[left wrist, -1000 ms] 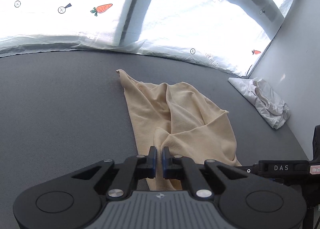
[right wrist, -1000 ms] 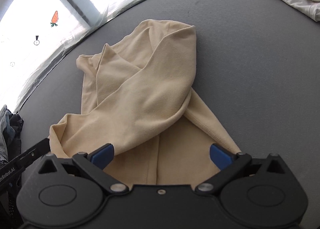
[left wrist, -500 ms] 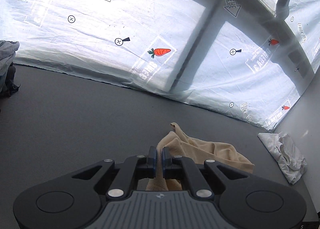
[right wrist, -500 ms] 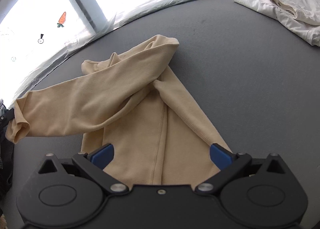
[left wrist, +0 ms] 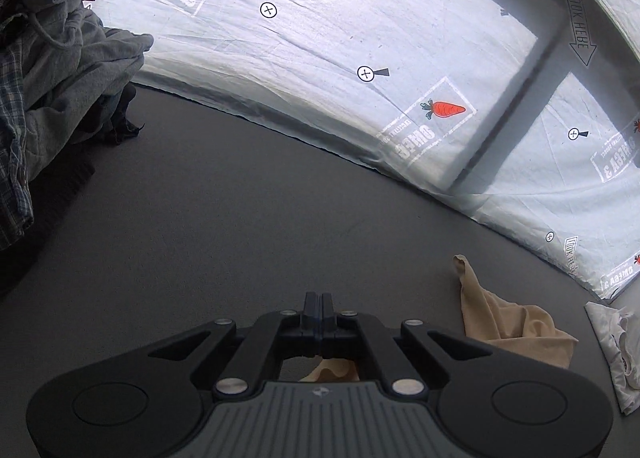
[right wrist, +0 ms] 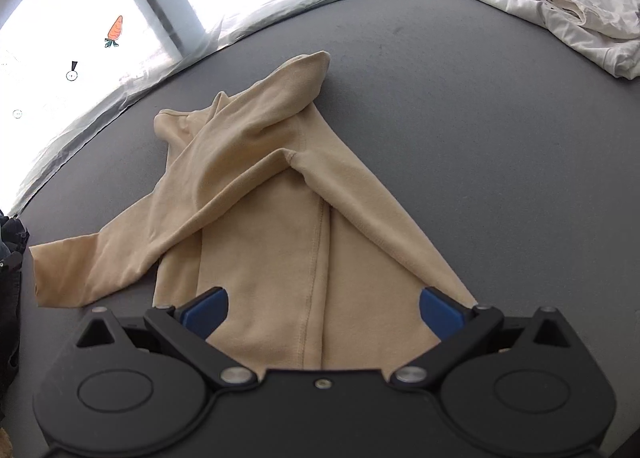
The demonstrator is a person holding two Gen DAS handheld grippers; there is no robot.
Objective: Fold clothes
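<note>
Dark grey felt covers the counter [right wrist: 500, 145] from my side to a backlit white plastic sheet [left wrist: 360, 57] printed with carrots and arrows. On my left I see a heap of grey and plaid clothes [left wrist: 52, 69]. Mid-counter lies the beige long-sleeved top [right wrist: 280, 197] — one sleeve stretched out leftward, the other crossed over the body, the seam running toward me. A folded white garment [right wrist: 568, 9] sits in the far right corner. My right hand-held gripper [right wrist: 323, 304] hangs over the beige hem, blue pads spread wide. My left hand-held gripper [left wrist: 318, 312] is pressed closed — beige fabric shows beneath it, but whether it is pinched I cannot tell.
</note>
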